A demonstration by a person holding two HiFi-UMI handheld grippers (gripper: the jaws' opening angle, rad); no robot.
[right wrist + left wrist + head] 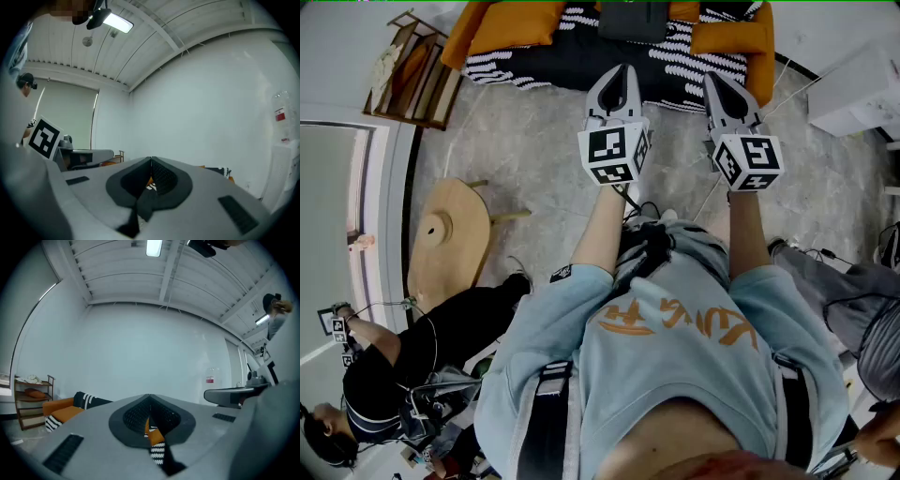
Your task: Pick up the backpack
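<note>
A dark bag-like shape, apparently the backpack [633, 19], lies on a low couch [534, 23] with orange cushions and black-and-white striped cloth; the head view's top edge cuts it off. My left gripper [624, 69] is held level over the floor just short of the couch, jaws shut and empty. To its right my right gripper [712, 79] points the same way, also shut on nothing. The left gripper view shows the closed left gripper [149, 399] with striped and orange cloth behind it. In the right gripper view the closed right gripper [151, 161] faces a white wall.
A wooden shelf [411, 70] stands at the back left, and a pale wooden stool [445, 239] sits on the floor at left. A person in black [394, 366] crouches at lower left; another stands at right [853, 300]. A white box [858, 89] is at the right.
</note>
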